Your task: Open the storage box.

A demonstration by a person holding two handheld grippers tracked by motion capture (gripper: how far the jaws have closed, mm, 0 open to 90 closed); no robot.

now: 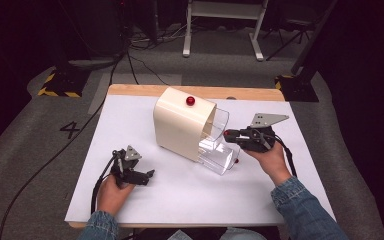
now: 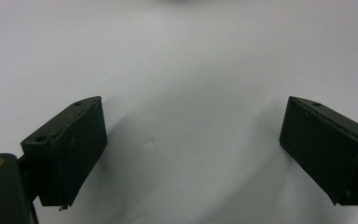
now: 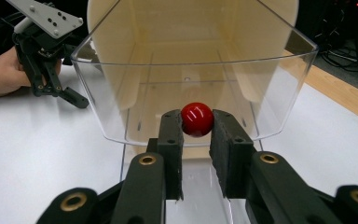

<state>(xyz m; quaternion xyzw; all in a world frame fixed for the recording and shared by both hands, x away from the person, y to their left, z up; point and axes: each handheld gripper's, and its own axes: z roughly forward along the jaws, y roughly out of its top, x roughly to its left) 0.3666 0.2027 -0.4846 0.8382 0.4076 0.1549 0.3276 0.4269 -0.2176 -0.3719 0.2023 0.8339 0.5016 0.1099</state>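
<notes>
A cream cabinet (image 1: 180,125) stands mid-table with a red knob (image 1: 190,100) on its top. A clear drawer (image 1: 219,121) sticks out of its right side. My right gripper (image 1: 228,134) is shut on that drawer's red knob (image 3: 197,119), which sits between the pads in front of the clear drawer wall (image 3: 121,102). Below it a second clear drawer (image 1: 217,157) also stands out, with its own red knob (image 1: 236,161). My left gripper (image 1: 147,176) rests on the white table near the front left, open with nothing between its fingers (image 2: 193,121). It also appears in the right gripper view, beyond the drawer (image 3: 70,95).
The white board (image 1: 130,200) covers a wooden table whose far edge (image 1: 130,90) shows behind the cabinet. Grey floor with cables, stand bases and a white frame lies beyond. Bare white surface lies in front of the cabinet between the two hands.
</notes>
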